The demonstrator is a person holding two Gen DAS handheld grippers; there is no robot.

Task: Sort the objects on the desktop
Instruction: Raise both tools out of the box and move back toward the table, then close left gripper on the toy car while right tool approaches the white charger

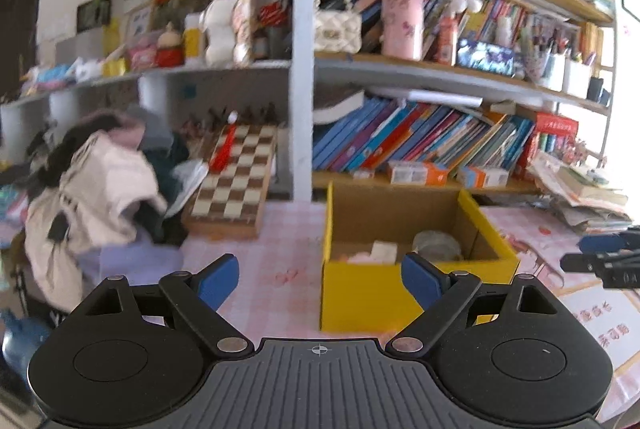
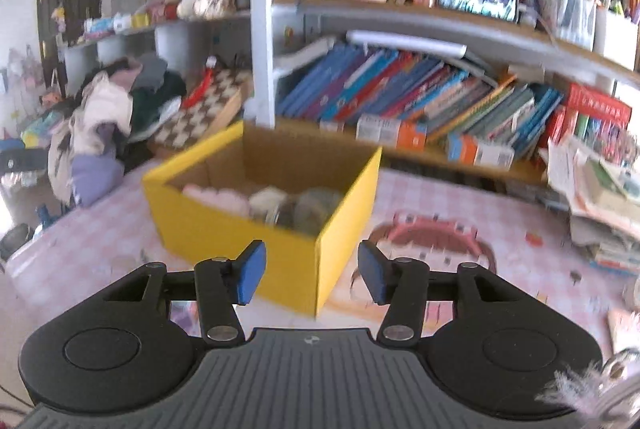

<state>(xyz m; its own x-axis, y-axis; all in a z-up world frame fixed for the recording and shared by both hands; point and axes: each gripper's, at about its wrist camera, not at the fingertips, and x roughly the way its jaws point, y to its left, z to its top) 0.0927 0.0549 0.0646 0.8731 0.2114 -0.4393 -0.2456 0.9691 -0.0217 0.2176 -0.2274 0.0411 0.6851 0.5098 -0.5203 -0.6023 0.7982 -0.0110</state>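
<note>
The left gripper is held spread wide, nothing between its pads. The right gripper is also parted and empty. Both are aimed at the yellow box on the pink desk, where blurred soft items are seen inside.

I see the yellow box is cardboard, matt yellow outside and raw brown inside. The bench wears a smooth pink checked cover with a slight sheen. My left gripper and right gripper are matt black plastic with blue rubbery pads and small shiny metal pins. The chessboard looks like varnished wood. The clothes pile is soft cloth.
</note>
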